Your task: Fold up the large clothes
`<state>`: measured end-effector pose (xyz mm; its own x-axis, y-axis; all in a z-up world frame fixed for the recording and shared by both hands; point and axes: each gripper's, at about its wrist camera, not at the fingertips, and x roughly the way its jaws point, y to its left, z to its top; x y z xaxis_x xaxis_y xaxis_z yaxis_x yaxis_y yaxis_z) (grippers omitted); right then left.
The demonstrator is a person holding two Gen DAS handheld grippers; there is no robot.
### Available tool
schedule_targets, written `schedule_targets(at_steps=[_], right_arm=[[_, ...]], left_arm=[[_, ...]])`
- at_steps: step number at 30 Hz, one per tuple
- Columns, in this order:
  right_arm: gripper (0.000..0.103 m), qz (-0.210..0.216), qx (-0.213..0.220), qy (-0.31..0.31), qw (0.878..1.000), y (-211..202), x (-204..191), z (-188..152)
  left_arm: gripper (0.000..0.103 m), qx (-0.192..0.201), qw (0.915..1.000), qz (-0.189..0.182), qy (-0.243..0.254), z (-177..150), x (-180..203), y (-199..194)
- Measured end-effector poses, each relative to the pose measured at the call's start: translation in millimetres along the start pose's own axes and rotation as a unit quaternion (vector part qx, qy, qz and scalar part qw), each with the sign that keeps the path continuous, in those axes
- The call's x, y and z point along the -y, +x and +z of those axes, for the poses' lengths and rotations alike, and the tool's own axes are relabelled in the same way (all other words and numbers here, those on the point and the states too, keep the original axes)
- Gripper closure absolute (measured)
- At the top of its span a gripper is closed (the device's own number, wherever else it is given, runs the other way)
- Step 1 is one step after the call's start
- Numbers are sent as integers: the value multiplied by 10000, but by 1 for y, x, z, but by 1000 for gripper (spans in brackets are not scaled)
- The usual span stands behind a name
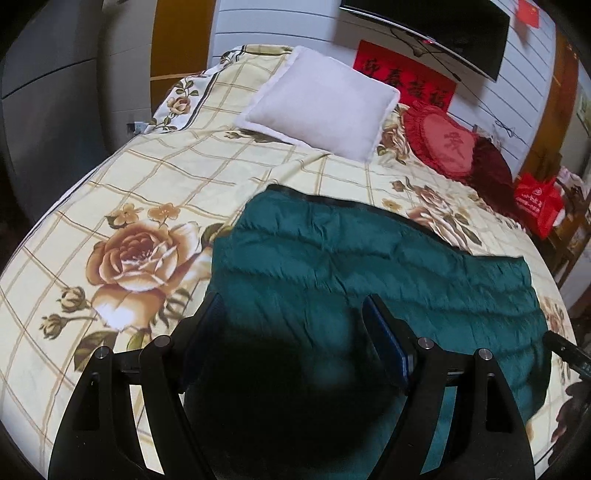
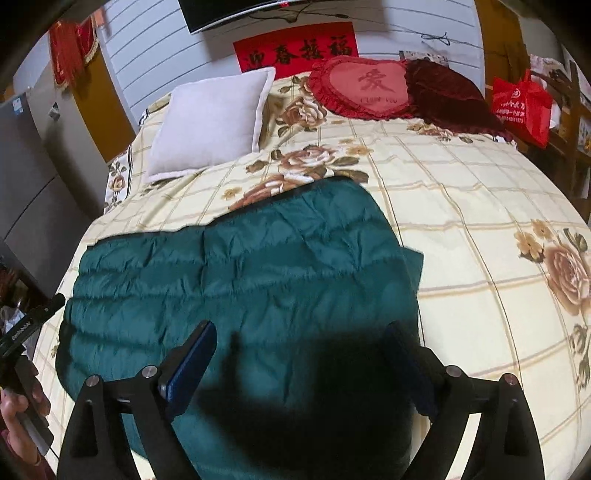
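A dark green quilted jacket (image 1: pixel 369 254) (image 2: pixel 240 269) lies flat and folded on the flowered bedspread (image 1: pixel 155 177) (image 2: pixel 461 206). My left gripper (image 1: pixel 291 306) hangs open above the jacket's near left part, nothing between its fingers. My right gripper (image 2: pixel 299 332) hangs open above the jacket's near right part, its jaws wide with only air between them. Both grippers throw dark shadows on the cloth below. The left gripper's body and the hand holding it (image 2: pixel 22 402) show at the left edge of the right wrist view.
A white pillow (image 1: pixel 317 103) (image 2: pixel 210 125), a red heart cushion (image 1: pixel 443 144) (image 2: pixel 365 88) and a dark red cushion (image 2: pixel 450 96) lie at the head of the bed. A red bag (image 1: pixel 535 203) (image 2: pixel 524 107) stands beside the bed. A screen (image 1: pixel 436 33) hangs on the wall.
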<state>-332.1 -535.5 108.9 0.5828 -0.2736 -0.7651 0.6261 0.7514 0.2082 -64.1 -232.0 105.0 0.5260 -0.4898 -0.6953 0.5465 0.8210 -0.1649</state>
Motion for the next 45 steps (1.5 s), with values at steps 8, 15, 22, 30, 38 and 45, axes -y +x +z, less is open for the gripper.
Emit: schedule_targets(at_steps=[8, 15, 22, 30, 38, 45], right_arm=[[4, -79, -74, -21, 9999, -7, 1, -12], [2, -170, -118, 94, 9997, -9, 11, -10], [1, -108, -382, 465, 9981, 13, 36, -2], [0, 497, -732, 770, 9931, 51, 59, 8], [0, 894, -913, 617, 9899, 79, 57, 15], [0, 927, -933, 604, 9895, 84, 55, 11]], left_arm=[[25, -169, 9997, -119, -138, -14, -7, -6], [25, -272, 9983, -394, -333, -15, -28, -7], [25, -700, 9887, -838, -1028, -15, -59, 14], [18, -1147, 9756, -1357, -1293, -19, -63, 46], [2, -1377, 9708, -1487, -1282, -18, -59, 63], [1, -1512, 9731, -1397, -1030, -20, -43, 71]])
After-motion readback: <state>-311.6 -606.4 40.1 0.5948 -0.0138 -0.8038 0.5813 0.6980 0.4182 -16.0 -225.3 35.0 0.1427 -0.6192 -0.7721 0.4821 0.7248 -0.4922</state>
